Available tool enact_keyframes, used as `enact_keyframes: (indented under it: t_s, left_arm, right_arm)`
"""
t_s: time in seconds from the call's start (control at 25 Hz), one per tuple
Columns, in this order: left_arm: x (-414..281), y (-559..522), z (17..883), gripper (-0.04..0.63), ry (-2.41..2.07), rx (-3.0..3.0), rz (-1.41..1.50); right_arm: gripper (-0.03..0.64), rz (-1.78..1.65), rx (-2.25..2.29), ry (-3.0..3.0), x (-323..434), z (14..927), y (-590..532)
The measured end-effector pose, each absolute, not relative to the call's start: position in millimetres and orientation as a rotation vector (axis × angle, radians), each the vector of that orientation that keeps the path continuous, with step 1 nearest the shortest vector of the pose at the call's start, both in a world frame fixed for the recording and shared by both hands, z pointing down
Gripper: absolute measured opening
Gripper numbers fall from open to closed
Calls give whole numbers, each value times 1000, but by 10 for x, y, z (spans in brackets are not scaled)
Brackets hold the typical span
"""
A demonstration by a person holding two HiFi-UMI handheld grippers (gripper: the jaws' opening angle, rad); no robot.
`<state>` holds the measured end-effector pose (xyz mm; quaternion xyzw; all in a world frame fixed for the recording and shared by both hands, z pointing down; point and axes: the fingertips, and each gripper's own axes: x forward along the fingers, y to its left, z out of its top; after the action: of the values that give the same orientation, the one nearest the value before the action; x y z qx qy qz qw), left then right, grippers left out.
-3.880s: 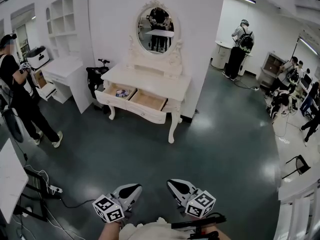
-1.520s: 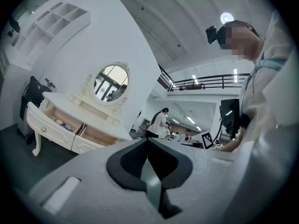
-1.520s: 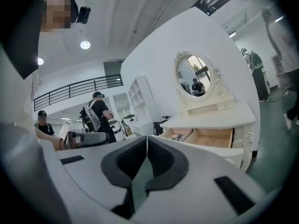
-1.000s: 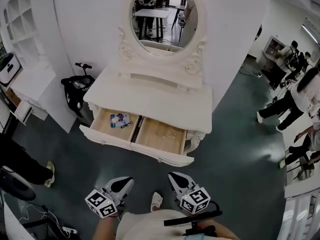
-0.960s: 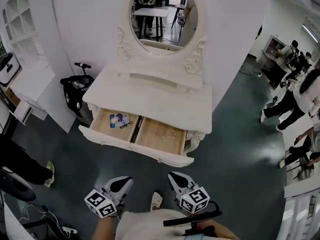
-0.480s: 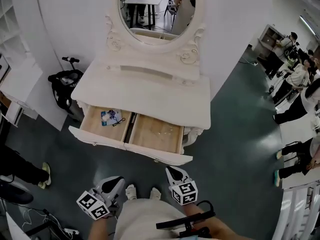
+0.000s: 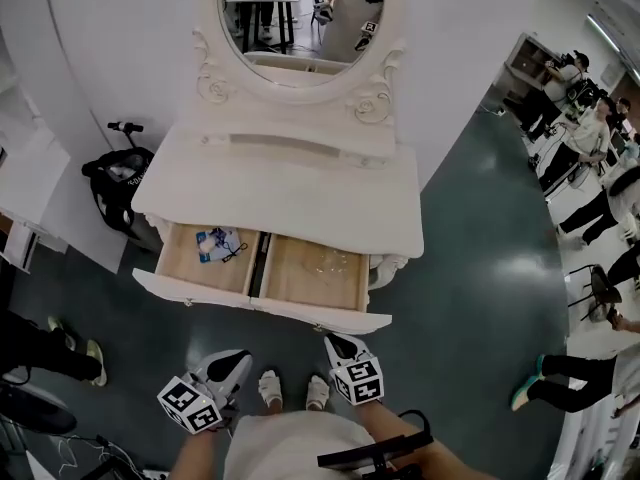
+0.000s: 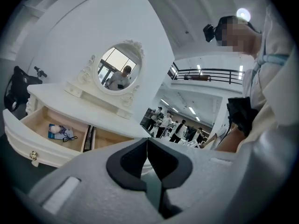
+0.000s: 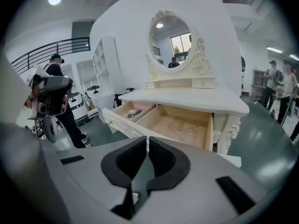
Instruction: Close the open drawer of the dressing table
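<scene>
Gaping open, drawer (image 7: 280, 307) ahead of L hand-held gripper (image 7: 240, 357), R hand-held gripper (image 7: 331, 341), both pinched together.

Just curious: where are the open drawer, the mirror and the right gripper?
open drawer (image 7: 310, 273), head view, its bare wooden bottom
mirror (image 7: 303, 13), head view, the glass
right gripper (image 7: 332, 341), head view, between its fingertips

Drawer (image 7: 262, 306) stands pulled out past the table top (image 7: 290, 200), its front facing bare floor (image 7: 150, 343). Right gripper (image 7: 333, 341) is just short of the front, left gripper (image 7: 240, 358) farther back; both approach over open floor. Left compartment holds small clutter (image 7: 218, 246). Black scooter (image 7: 115, 180) stands left of the table, apart from the drawer front.
</scene>
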<state>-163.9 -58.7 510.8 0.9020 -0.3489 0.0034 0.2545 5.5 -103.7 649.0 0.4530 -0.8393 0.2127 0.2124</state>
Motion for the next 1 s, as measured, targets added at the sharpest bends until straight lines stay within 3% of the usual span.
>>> enact_keyframes:
  t_s: [0.24, 0.36, 1.0]
  left_arm:
    - [-1573, -875, 5513, 9, -897, 2398, 39]
    - [-1506, -982, 5675, 9, -887, 2373, 61]
    - [-1567, -1093, 5856, 9, -877, 2302, 58]
  right_arm:
    - [25, 685, 1316, -2275, 88, 6715, -1114]
    - [75, 744, 1355, -2237, 110, 6851, -1144]
    - [95, 973, 1364, -2094, 118, 7361, -1289]
